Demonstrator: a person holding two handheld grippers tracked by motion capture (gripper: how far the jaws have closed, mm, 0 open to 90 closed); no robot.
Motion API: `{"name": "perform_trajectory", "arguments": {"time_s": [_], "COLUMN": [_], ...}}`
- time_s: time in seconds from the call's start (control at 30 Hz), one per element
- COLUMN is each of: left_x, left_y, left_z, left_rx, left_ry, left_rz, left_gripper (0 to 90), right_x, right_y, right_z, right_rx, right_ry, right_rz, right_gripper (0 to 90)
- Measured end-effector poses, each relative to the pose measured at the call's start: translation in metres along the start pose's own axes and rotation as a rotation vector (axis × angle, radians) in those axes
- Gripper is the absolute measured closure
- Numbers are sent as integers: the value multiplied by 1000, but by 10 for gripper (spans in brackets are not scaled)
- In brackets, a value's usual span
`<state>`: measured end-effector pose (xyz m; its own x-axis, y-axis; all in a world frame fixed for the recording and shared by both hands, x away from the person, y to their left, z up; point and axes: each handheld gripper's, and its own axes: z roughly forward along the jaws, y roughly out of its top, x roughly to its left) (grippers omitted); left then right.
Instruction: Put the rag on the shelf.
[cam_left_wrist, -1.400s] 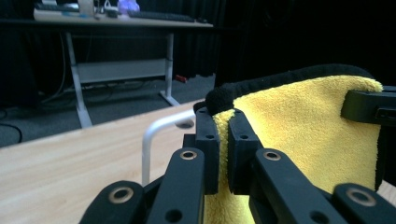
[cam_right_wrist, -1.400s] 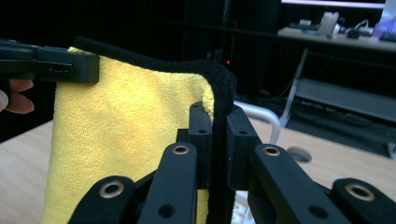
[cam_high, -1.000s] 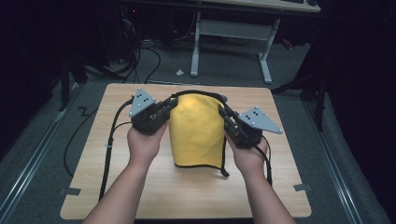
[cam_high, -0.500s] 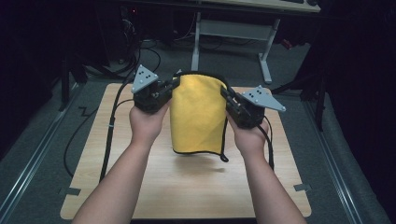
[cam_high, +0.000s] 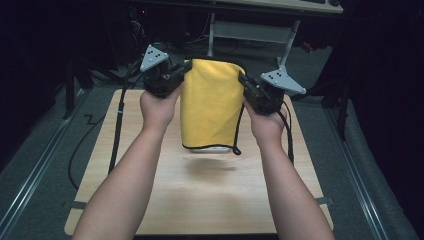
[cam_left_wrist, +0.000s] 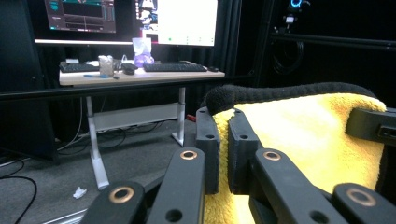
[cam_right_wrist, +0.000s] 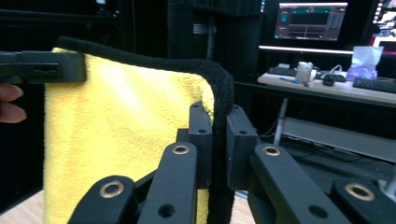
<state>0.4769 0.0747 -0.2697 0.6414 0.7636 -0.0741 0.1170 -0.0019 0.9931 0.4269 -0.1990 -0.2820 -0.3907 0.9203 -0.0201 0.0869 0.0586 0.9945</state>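
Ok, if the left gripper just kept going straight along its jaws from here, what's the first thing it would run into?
Probably nothing close. The left gripper is shut on the yellow cloth, and beyond its jaws lies open grey floor, then the desk with its white legs. Depth is hard to judge, so treat that as likely.

Both forearms are bare, with no sleeves. The left gripper (cam_high: 186, 73) and right gripper (cam_high: 242, 81) are black, each topped by a grey three-cornered plate with dark dots and trailing a black cable. Their linkage arms carry brass-coloured pivot rings.
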Motion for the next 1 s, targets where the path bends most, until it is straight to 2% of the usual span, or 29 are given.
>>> {"name": "perform_trajectory", "arguments": {"time_s": [0.07,0.17,0.23,0.33,0.53,0.6,0.7,0.8,0.9,1.0], "left_x": [0,1,1,3,8,10,14,18,22,22], "left_y": [0,0,-1,-5,-12,-16,-21,-31,-37,-43], "left_z": [4,7,13,19,28,33,39,46,48,50], "left_rx": [8,10,13,29,55,58,82,128,143,154], "left_ry": [1,5,12,18,20,24,28,43,41,47], "left_rz": [6,6,13,31,41,53,77,116,111,122], "left_gripper": [856,856,855,854,852,851,848,848,847,848], "right_x": [-3,-6,-9,-13,-22,-23,-26,-27,-28,-30], "right_y": [0,0,1,0,-10,-12,-17,-22,-26,-30], "right_z": [3,6,10,15,29,34,41,47,52,56], "right_rx": [7,7,12,14,52,61,75,87,101,120], "right_ry": [-7,-11,-21,-27,-39,-47,-49,-43,-33,-28], "right_rz": [10,5,-14,-13,-18,-34,-38,-65,-82,-76], "right_gripper": [840,840,840,840,840,839,839,839,839,839]}}
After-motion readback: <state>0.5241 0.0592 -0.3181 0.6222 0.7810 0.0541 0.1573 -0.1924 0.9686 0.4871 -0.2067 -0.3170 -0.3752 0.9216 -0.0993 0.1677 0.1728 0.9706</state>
